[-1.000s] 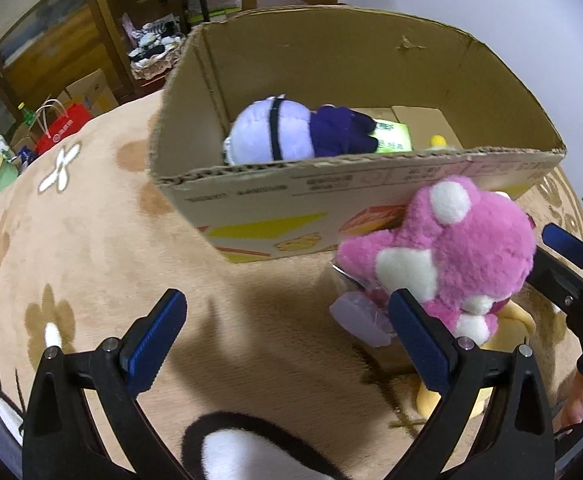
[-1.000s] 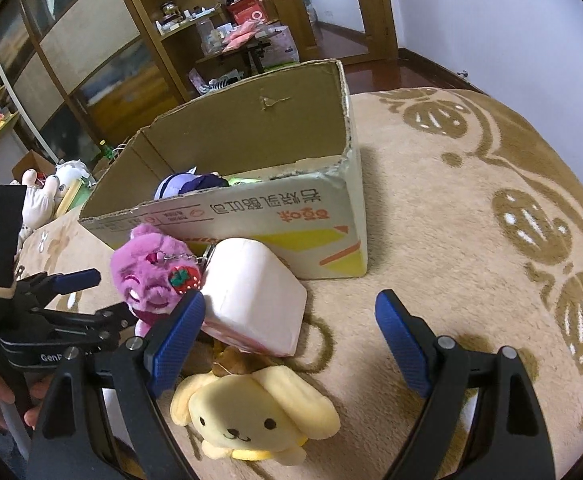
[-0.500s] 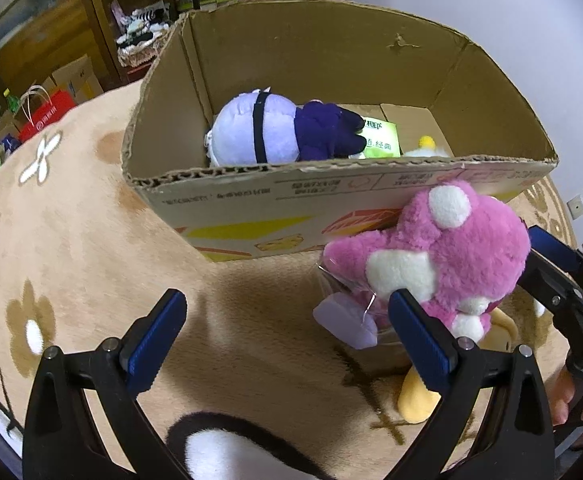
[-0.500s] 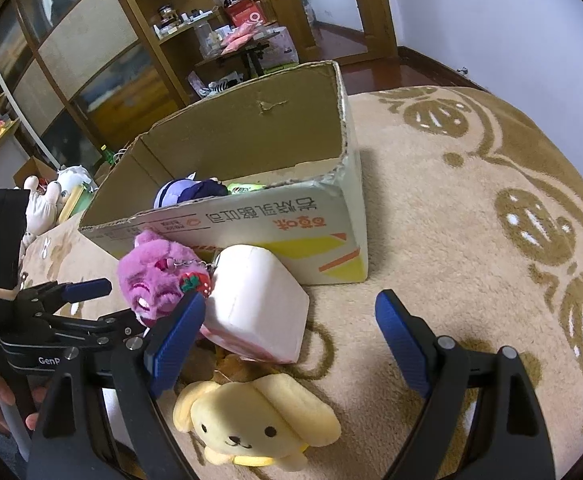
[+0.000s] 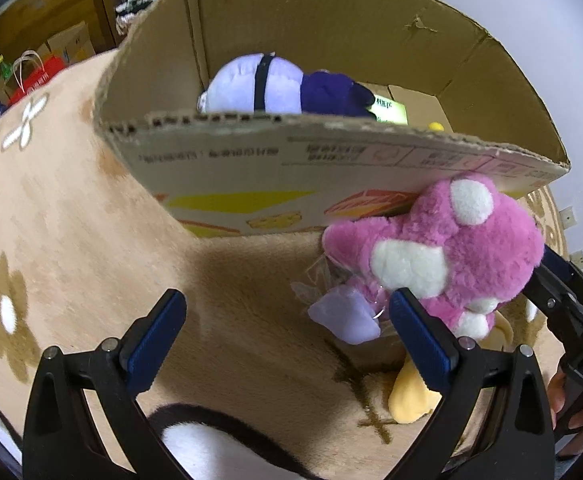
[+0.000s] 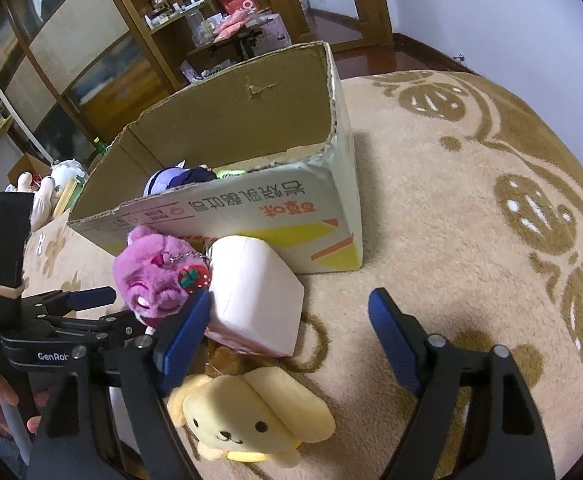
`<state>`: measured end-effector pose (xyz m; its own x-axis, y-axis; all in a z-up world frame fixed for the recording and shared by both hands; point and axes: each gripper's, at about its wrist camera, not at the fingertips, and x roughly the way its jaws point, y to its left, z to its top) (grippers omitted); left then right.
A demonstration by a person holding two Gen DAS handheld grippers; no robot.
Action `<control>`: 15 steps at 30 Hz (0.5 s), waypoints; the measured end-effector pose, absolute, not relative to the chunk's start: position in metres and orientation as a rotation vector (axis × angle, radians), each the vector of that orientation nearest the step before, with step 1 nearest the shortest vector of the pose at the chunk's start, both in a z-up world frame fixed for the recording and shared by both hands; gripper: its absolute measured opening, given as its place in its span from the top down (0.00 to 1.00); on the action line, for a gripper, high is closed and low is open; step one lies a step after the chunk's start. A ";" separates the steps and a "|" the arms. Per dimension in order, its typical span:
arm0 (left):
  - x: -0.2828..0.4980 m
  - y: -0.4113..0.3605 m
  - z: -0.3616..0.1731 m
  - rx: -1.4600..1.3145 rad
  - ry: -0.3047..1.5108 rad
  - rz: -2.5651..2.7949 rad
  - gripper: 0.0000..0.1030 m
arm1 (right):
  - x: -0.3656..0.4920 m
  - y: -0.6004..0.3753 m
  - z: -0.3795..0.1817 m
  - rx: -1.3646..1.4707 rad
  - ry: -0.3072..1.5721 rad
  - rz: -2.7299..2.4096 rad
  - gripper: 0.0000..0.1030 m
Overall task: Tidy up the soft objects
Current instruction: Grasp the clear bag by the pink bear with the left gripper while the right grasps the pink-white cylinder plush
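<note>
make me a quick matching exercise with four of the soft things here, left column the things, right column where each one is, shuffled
Things:
1. lavender and navy plush
2. pink bear plush
3. yellow dog plush
4. pale pink block cushion

Places:
A. flat on the rug, nearest the right wrist camera
B. inside the cardboard box
C. outside the box, at its front wall, right of the bear
D. outside the box, at its front wall, left of the cushion

Pairs: 1-B, 2-D, 3-A, 4-C

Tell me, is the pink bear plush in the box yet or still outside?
Outside. The pink bear plush sits on the rug against the cardboard box's front wall; only the purple plush lies inside.
</note>
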<state>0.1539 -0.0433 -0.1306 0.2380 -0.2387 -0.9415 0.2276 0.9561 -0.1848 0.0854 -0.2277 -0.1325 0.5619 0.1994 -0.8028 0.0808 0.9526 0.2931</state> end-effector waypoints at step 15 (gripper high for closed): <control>0.148 -0.042 -0.143 -0.052 1.259 -0.379 0.06 | 0.087 -0.219 -0.137 0.299 1.034 0.144 0.79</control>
